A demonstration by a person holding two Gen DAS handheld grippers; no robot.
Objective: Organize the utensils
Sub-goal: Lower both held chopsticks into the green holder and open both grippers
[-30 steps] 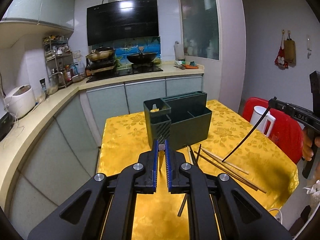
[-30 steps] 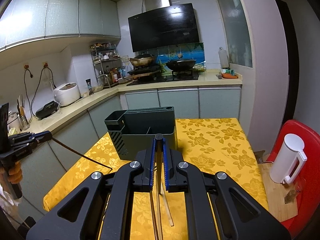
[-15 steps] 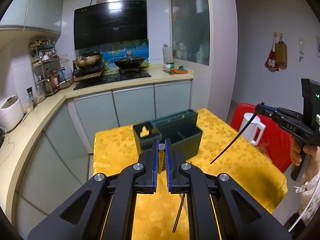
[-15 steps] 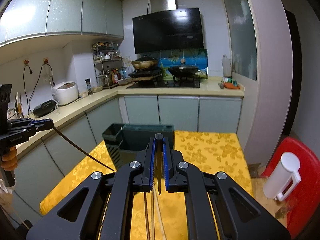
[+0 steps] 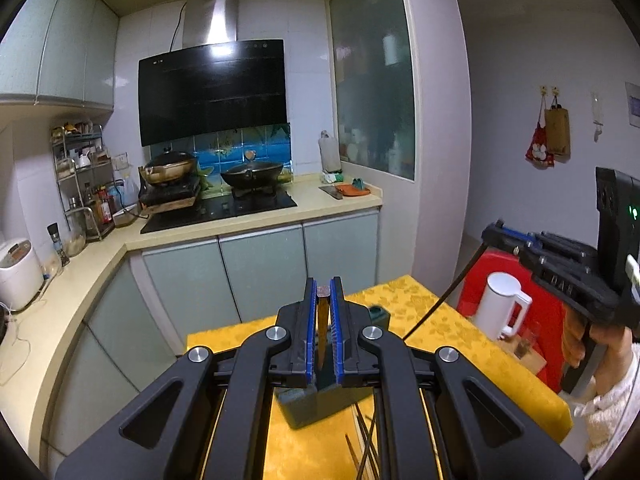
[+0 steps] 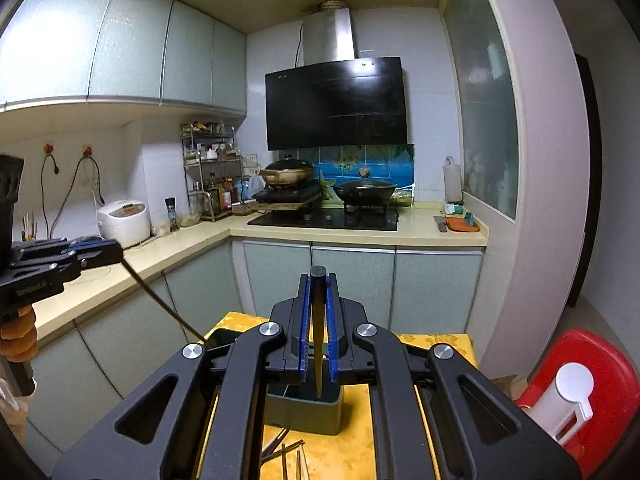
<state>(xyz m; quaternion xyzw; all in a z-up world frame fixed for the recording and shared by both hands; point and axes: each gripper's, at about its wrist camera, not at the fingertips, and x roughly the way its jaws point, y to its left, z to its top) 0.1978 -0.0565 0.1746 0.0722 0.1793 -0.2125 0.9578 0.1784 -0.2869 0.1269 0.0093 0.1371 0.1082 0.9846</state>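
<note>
Left gripper (image 5: pixel 323 292) clamped on a brown chopstick (image 5: pixel 322 328); right gripper (image 6: pixel 318 280) clamped on a dark chopstick (image 6: pixel 317 340). Both raised above the dark plastic holder (image 6: pixel 304 412) on the yellow floral cloth (image 6: pixel 356 440). Loose chopsticks (image 5: pixel 366 448) lying beside the holder. Only from the left: white kettle (image 5: pixel 502 310) whole, lettering on the other tool too blurred to read.

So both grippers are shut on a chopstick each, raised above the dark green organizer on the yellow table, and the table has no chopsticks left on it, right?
Not quite. The left gripper and right gripper are each shut on a chopstick above the organizer, but chopsticks are left on the yellow table. The right wrist view shows several lying in front of the organizer; the left wrist view shows them too.
</note>
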